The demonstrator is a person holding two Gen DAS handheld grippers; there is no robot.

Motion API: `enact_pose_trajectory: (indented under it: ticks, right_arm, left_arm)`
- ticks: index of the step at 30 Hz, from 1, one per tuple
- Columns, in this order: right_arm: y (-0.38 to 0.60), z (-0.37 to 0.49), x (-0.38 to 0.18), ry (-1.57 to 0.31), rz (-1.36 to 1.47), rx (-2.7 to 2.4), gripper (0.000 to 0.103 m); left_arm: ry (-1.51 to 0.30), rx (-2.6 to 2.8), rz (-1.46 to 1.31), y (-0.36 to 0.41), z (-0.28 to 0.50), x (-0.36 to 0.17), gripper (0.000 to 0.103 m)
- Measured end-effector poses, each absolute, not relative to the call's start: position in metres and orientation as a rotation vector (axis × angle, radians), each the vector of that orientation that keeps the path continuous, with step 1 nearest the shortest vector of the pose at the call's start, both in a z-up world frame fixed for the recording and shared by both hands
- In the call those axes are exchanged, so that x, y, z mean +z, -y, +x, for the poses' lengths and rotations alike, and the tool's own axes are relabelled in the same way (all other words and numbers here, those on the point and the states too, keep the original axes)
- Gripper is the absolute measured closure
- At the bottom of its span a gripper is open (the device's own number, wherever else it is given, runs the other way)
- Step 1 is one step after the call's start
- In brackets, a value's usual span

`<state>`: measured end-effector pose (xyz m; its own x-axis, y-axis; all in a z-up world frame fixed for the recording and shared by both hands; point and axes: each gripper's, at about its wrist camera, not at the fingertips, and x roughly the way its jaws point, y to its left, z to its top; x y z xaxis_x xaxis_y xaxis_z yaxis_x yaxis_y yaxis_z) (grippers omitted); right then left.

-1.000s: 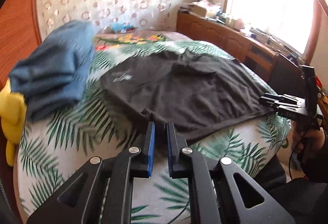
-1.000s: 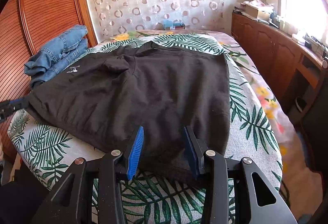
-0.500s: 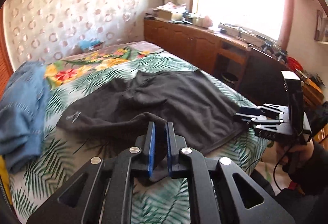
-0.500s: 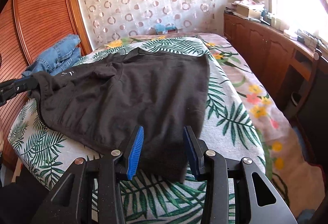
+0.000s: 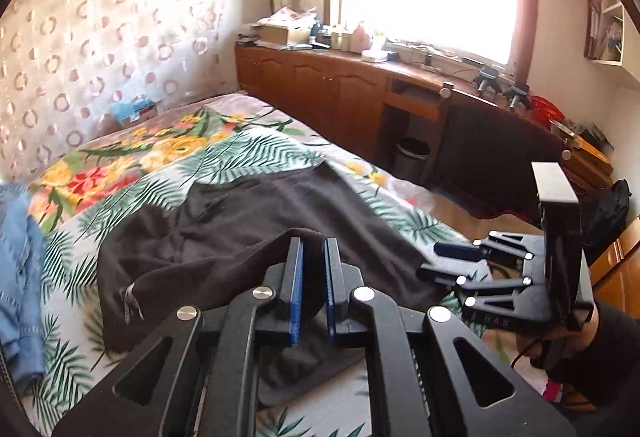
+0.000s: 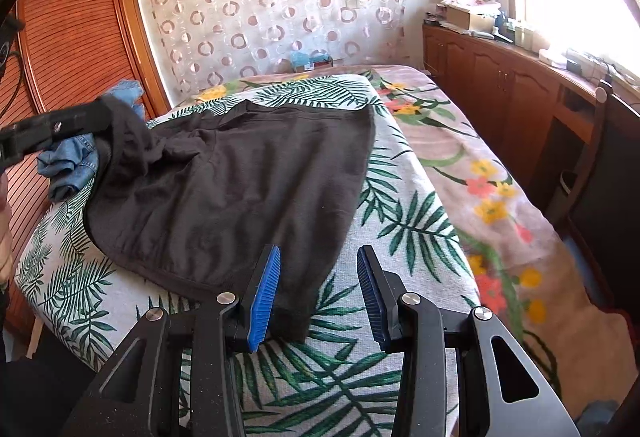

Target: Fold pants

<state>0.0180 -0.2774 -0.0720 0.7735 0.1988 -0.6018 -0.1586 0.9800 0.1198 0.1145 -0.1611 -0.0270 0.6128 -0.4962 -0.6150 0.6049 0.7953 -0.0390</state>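
Observation:
The black pants [image 6: 240, 197] lie spread on the leaf-print bed. My left gripper [image 5: 312, 249] is shut on one corner of the pants [image 5: 248, 229] and holds it lifted above the bed, so the cloth drapes down from the jaws. It shows at the left of the right wrist view [image 6: 60, 125]. My right gripper [image 6: 316, 265] is open and empty, low over the near corner of the pants, with the hem between its blue pads [image 6: 264, 289]. It shows at the right of the left wrist view [image 5: 452, 261].
Blue jeans [image 6: 72, 161] lie heaped at the bed's left side by a wooden wardrobe [image 6: 72, 49]. Wooden cabinets [image 6: 500, 77] run under the window on the right. A dark chair [image 6: 600, 173] and a bin [image 5: 412, 157] stand beside the bed.
My left gripper has lifted its corner of the pants and carried it to the right over the garment. The cloth has pulled in from the left. My right gripper stays open near the hem.

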Motion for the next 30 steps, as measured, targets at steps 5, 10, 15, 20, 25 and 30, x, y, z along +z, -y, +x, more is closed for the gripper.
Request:
enact_pose_trajectory:
  ticks: [5, 10, 15, 20, 25, 30]
  right_arm:
    - [0.276, 0.014, -0.07, -0.654, 0.068, 0.185, 0.061]
    - [0.273, 0.012, -0.07, -0.652, 0.062, 0.184, 0.061]
    - [0.272, 0.016, -0.071, -0.653, 0.061, 0.19, 0.061]
    - [0.267, 0.019, -0.069, -0.651, 0.053, 0.207, 0.061]
    - [0.263, 0.025, -0.068, -0.643, 0.037, 0.241, 0.062]
    - [0.255, 0.036, -0.067, -0.641, 0.034, 0.3, 0.062]
  left_arm:
    - [-0.672, -0.647, 0.18, 0.17, 0.116, -0.029, 0.092]
    - [-0.712, -0.618, 0.189, 0.165, 0.117, -0.04, 0.083]
    - [-0.688, -0.59, 0.164, 0.152, 0.11, -0.036, 0.052]
    - [-0.678, -0.559, 0.16, 0.135, 0.105, -0.04, 0.024]
    - [-0.713, -0.512, 0.159, 0.121, 0.106, -0.06, 0.024]
    - [-0.752, -0.489, 0.155, 0.11, 0.107, -0.078, 0.024]
